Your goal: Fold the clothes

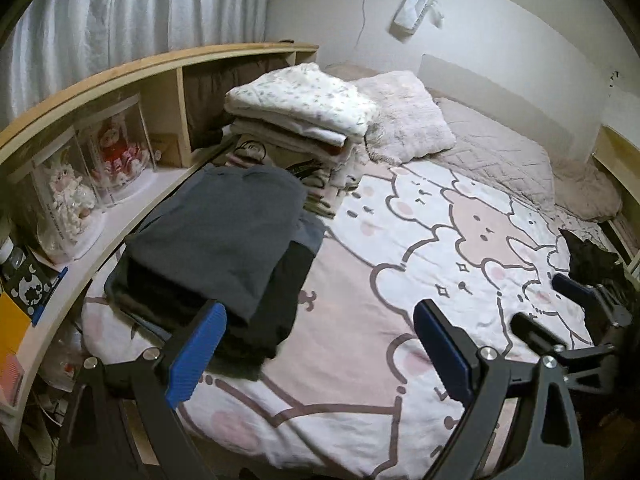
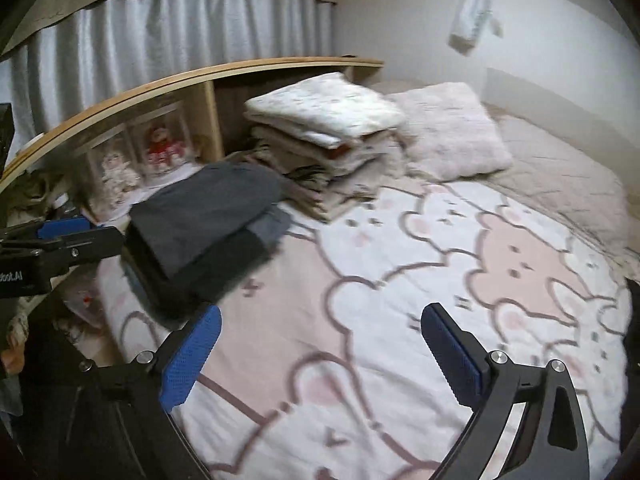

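A stack of folded dark grey and black clothes (image 1: 216,248) lies at the left edge of the bed; it also shows in the right wrist view (image 2: 208,224). A dark unfolded garment (image 1: 588,258) lies at the bed's right edge. My left gripper (image 1: 320,352) is open and empty, hovering above the bedspread just right of the dark stack. My right gripper (image 2: 320,356) is open and empty over the middle of the bedspread; it also shows at the right of the left wrist view (image 1: 560,304).
A cartoon-bear bedspread (image 1: 400,320) covers the bed. A pile of folded light linens (image 1: 304,112) and a fluffy pink pillow (image 1: 408,120) sit at the head. A wooden shelf (image 1: 120,88) with boxed dolls runs along the left.
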The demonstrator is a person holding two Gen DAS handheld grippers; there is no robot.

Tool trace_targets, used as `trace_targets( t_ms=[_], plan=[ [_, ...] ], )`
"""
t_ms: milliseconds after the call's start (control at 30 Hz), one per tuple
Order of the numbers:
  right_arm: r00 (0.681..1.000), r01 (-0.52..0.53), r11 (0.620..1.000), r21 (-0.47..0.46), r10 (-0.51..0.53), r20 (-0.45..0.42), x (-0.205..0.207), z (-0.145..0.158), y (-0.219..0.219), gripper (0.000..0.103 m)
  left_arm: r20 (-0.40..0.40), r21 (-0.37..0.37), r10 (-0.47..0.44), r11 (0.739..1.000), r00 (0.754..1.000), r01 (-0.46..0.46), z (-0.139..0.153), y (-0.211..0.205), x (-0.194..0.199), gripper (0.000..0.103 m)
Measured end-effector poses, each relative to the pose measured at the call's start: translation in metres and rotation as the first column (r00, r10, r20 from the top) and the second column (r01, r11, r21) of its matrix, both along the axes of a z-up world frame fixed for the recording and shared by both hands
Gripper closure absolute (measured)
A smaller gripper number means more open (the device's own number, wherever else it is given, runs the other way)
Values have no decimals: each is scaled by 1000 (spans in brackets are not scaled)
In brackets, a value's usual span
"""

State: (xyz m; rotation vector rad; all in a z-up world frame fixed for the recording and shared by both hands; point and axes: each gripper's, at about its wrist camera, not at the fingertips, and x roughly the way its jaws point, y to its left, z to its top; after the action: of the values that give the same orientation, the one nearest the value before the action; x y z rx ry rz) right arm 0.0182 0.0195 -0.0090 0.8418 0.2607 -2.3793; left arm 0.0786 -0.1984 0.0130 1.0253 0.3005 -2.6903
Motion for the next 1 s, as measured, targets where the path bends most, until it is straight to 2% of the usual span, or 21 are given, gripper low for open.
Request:
trace_targets(
  t_ms=[333,533,767,833,1000],
  plan=[
    [992,120,991,64,-117,-52,3,8,81,0,-12,11,8,1000,1000,-8,-5,35,-3,8],
    [981,188,981,35,-186,-50,6,7,118,0,-21,-21,12,1000,1000,-13,-6,53,-1,8],
    [965,255,966,28,-253,-65,7,0,143,0,-22,-60,1,998,1000,-2,-8,70,0,6],
    [965,259,966,26,-257,-53,6,-3,146,0,-22,-66,0,998,1000,-2,-8,73,1,1],
    [964,263,965,24,-261,-49,9,-7,152,0,-27,-77,-3,997,1000,1,-8,79,2,1]
  ],
)
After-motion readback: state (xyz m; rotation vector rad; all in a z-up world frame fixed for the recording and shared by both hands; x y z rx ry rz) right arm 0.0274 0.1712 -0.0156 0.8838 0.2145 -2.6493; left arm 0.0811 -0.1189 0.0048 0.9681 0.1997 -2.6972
